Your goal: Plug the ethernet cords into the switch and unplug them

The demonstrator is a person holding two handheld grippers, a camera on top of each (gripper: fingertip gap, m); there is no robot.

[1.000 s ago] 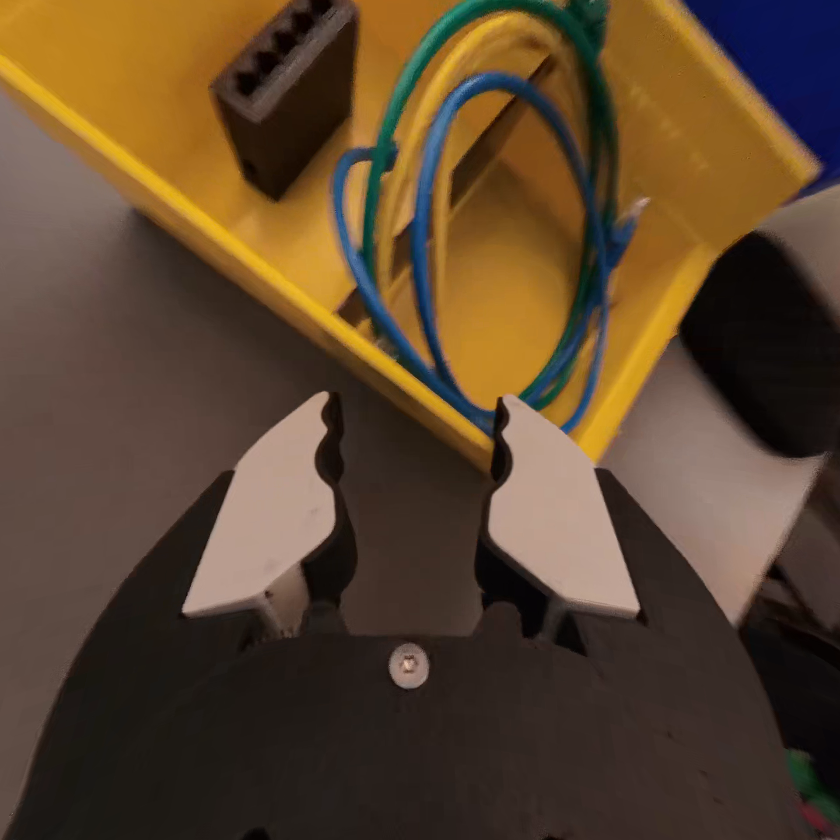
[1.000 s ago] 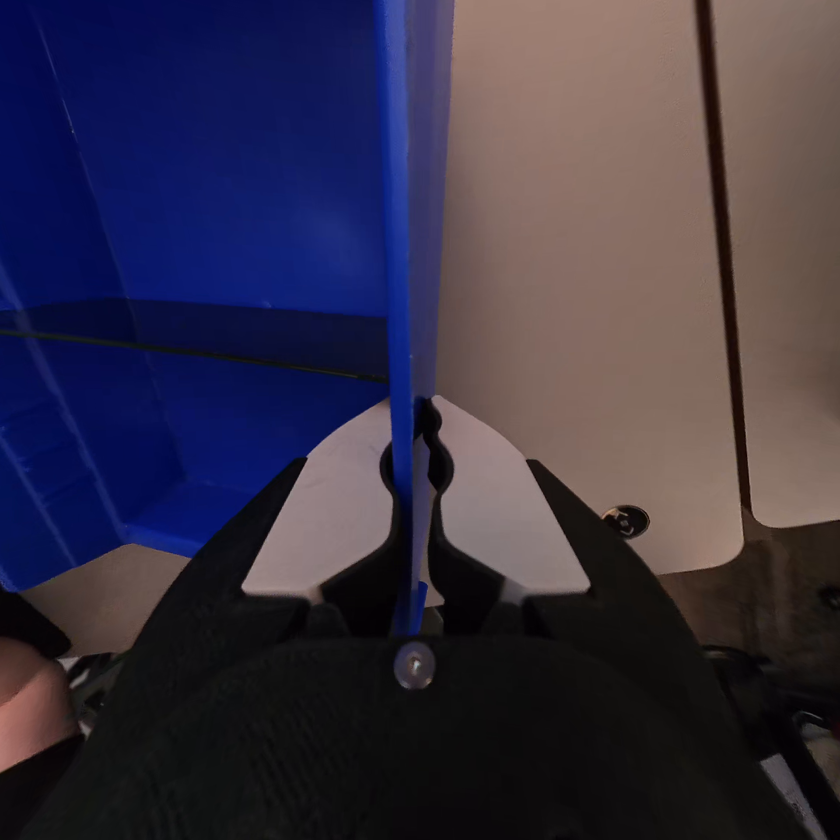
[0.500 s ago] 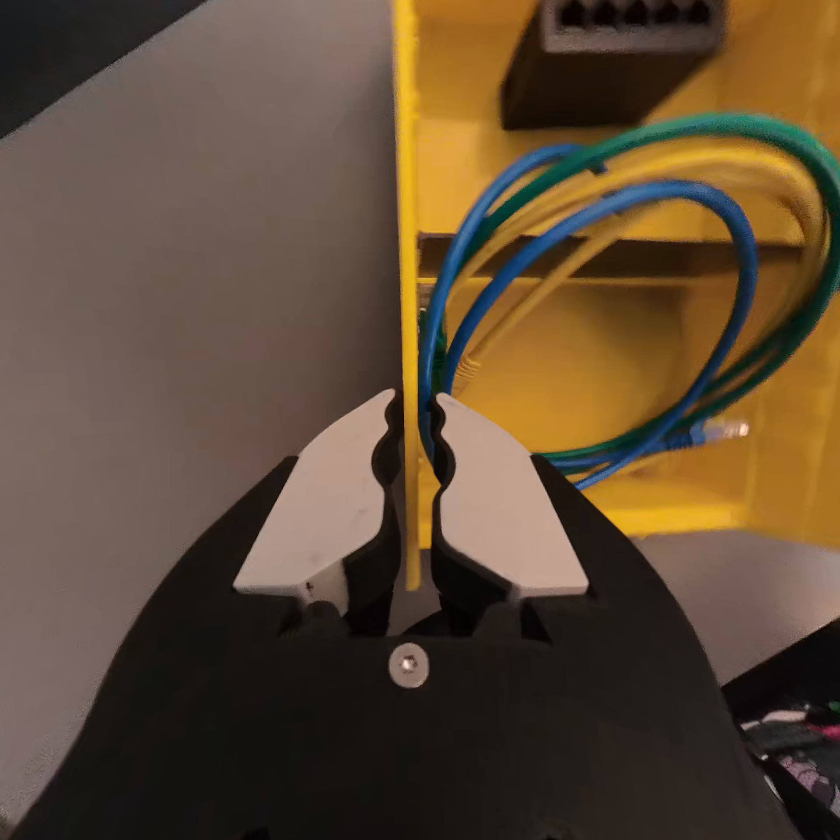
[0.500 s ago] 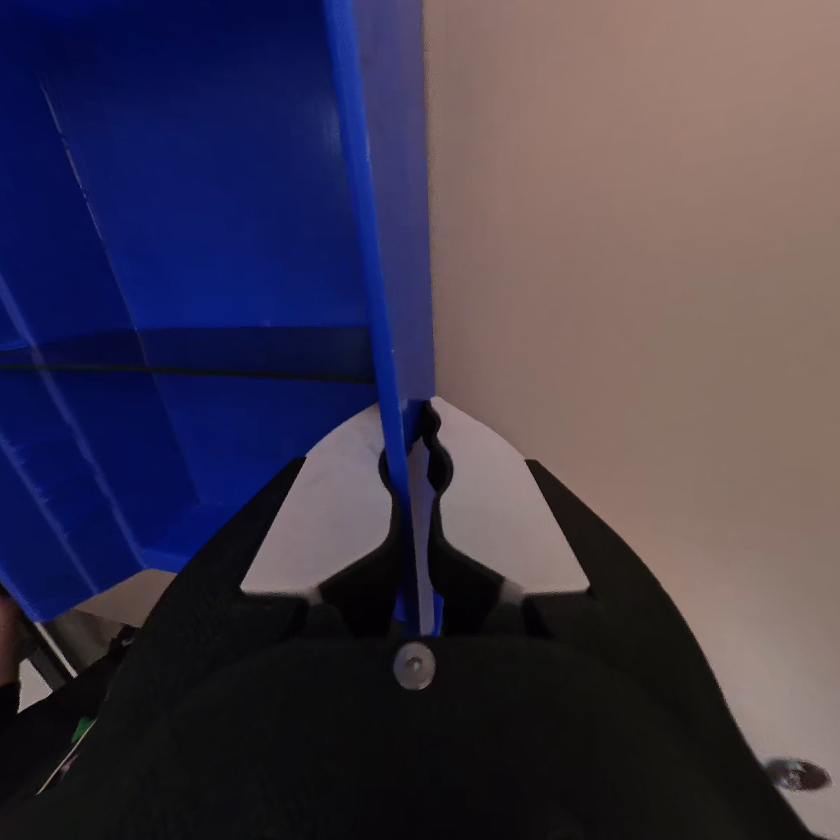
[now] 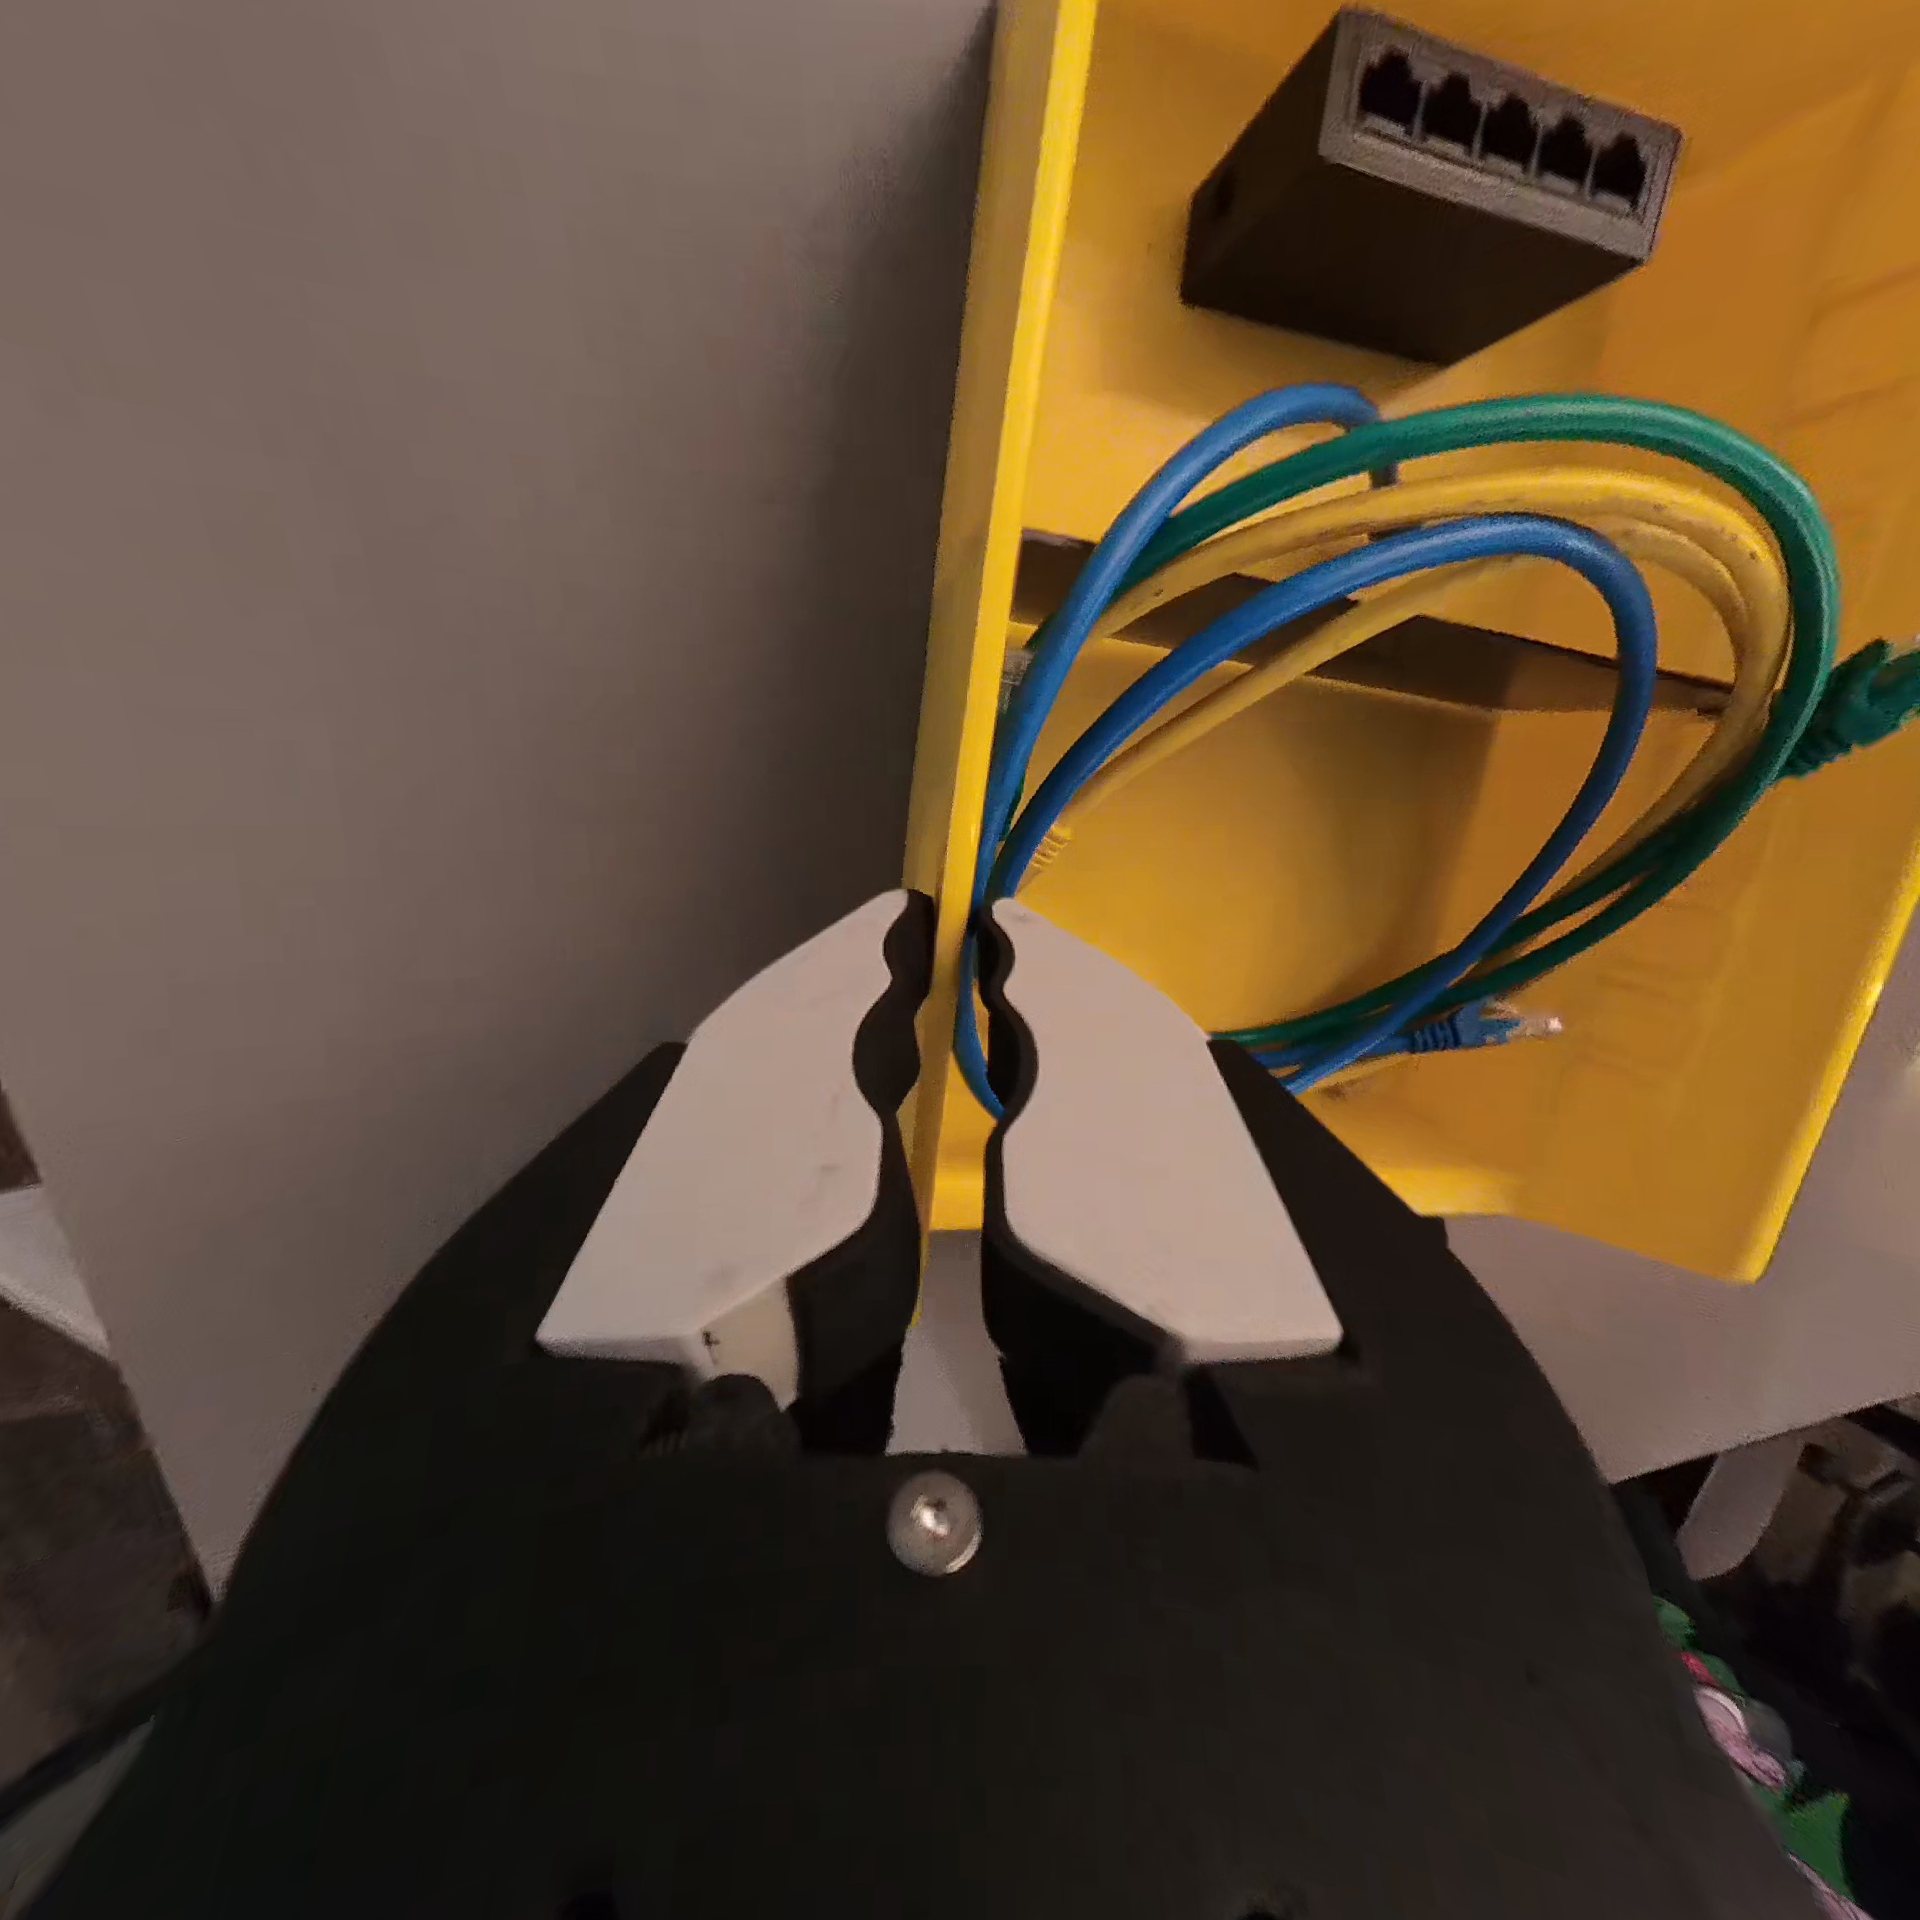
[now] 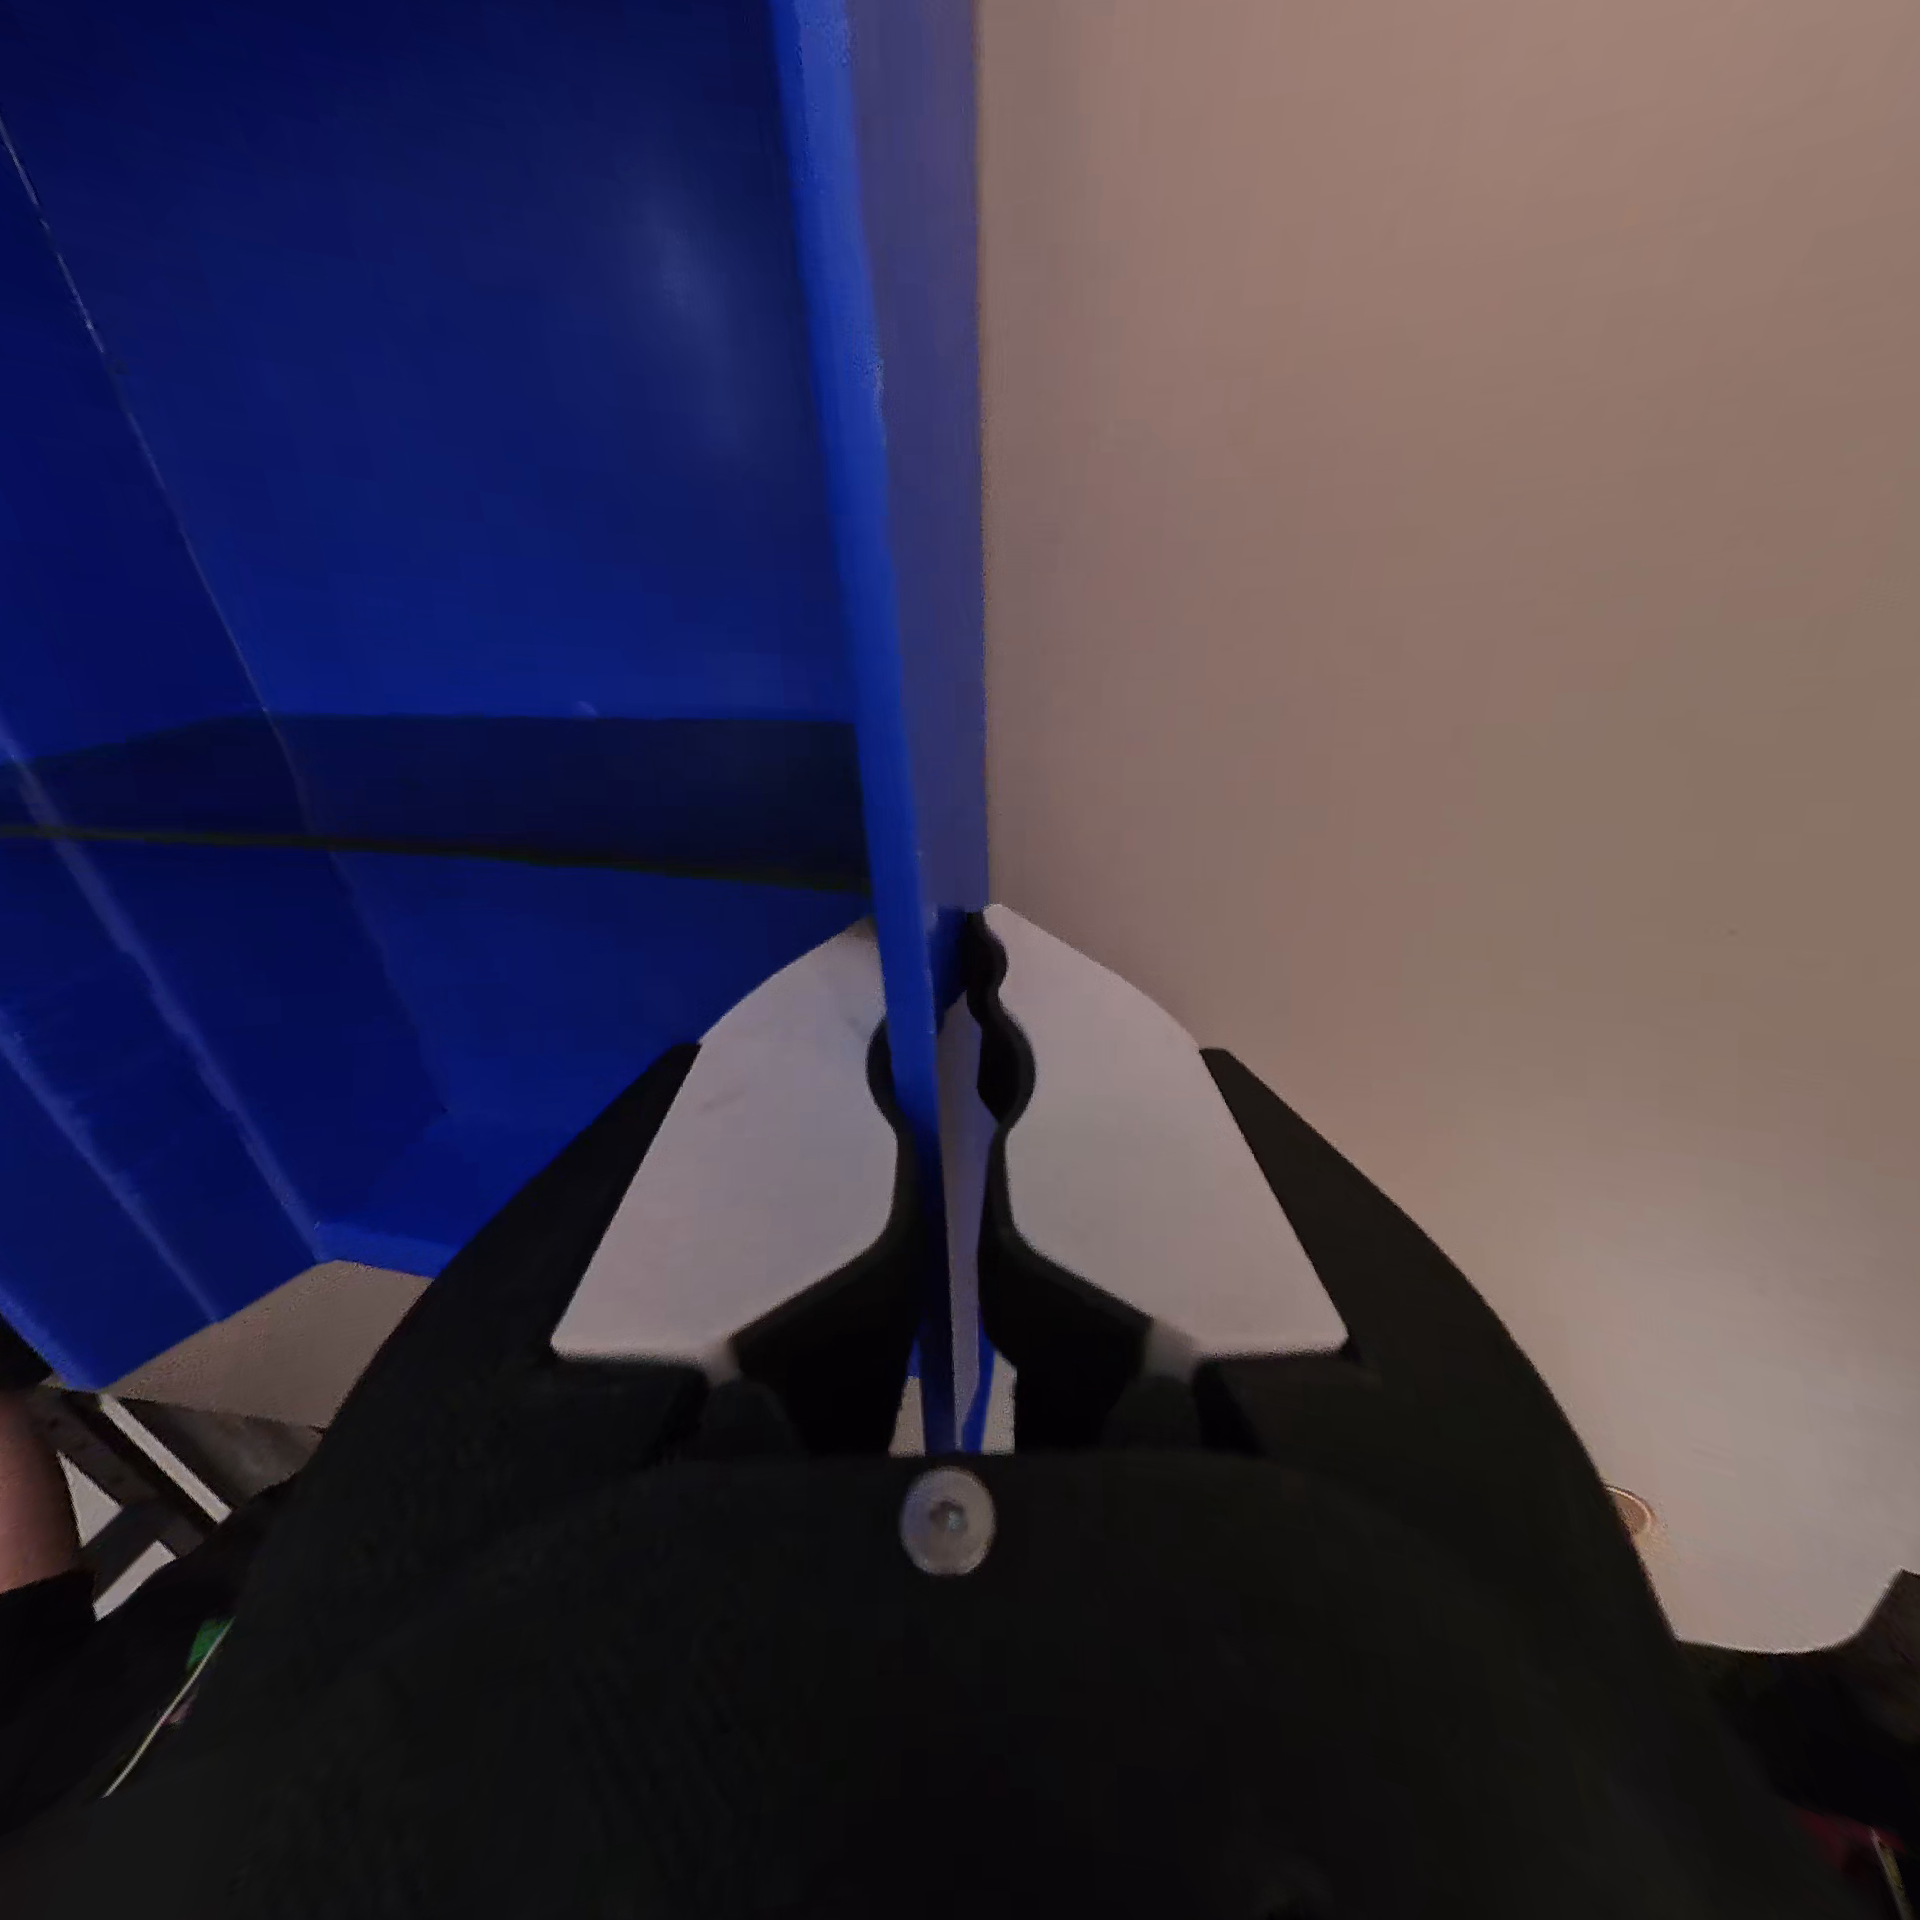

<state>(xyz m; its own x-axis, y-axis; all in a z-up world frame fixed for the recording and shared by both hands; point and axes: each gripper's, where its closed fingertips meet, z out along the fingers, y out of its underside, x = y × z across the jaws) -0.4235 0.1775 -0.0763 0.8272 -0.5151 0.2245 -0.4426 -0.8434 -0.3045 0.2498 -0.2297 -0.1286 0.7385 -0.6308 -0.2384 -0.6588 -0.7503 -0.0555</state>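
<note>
Left wrist view, left to right: grey counter (image 5: 468, 520) fills everything from 9 to 11 o'clock. My left tongs (image 5: 954, 914) are clamped on the left wall of the yellow bin (image 5: 1023, 416), wall running straight up toward 12 from between the fingers; one loop of the blue cord (image 5: 1621, 665) sits in the gap too, against the inner side of the right finger. Can't tell if it's actually pinched or just lying there. Inside the bin, at 1 o'clock near the top edge: the black switch (image 5: 1382, 239), five ports in a row facing the camera, nothing plugged in. Below it a dark divider strip (image 5: 1558, 675) crosses the bin. The cords are coiled loose together over that divider, from centre out to 3 o'clock: blue, yellow cord (image 5: 1507, 488), green cord (image 5: 1558, 416) outermost. Green plug (image 5: 1860, 707) sticks out at 3 o'clock by the frame edge; a blue plug (image 5: 1475, 1029) lies on the bin floor at about 4 o'clock. Right wrist view, left to right: blue bin (image 6: 416, 468) takes up the whole 9 to 12 o'clock side, nothing visible inside it. My right tongs (image 6: 951, 920) are clenched on its right wall, which rises toward 12. Right of that, bare pale counter (image 6: 1455, 623) from 1 to 4 o'clock.
</note>
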